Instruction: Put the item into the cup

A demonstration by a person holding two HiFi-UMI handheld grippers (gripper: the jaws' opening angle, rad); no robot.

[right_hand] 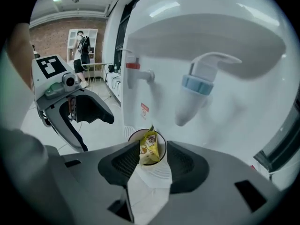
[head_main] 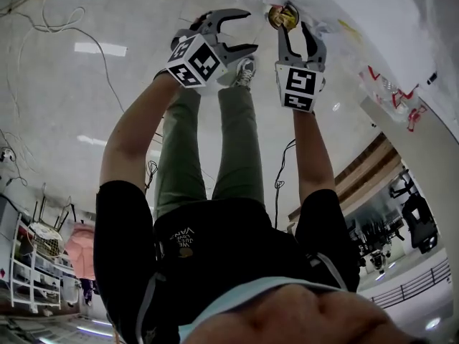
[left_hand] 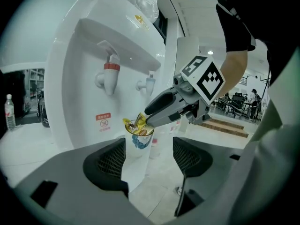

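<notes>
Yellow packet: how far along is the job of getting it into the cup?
Done: the yellow packet sits in the cup, top poking above the rim, at the water dispenser. In hand: nothing; the right gripper hangs over the cup, jaws apart, not pinching the packet; the left gripper is open, empty, aside. Left: probably only drawing the right gripper away.

Cup access: closed behind and overhead, clear in front.
The water dispenser (left_hand: 77,78) body walls off the rear of the cup (left_hand: 138,143). Its overhang, red tap (left_hand: 108,74) and blue tap (right_hand: 194,93) limit headroom. The right gripper (right_hand: 149,159) occupies the mouth with its fingers (right_hand: 119,163) spread. The left gripper (right_hand: 97,134) stands aside, apart, leaving the near side free.
</notes>
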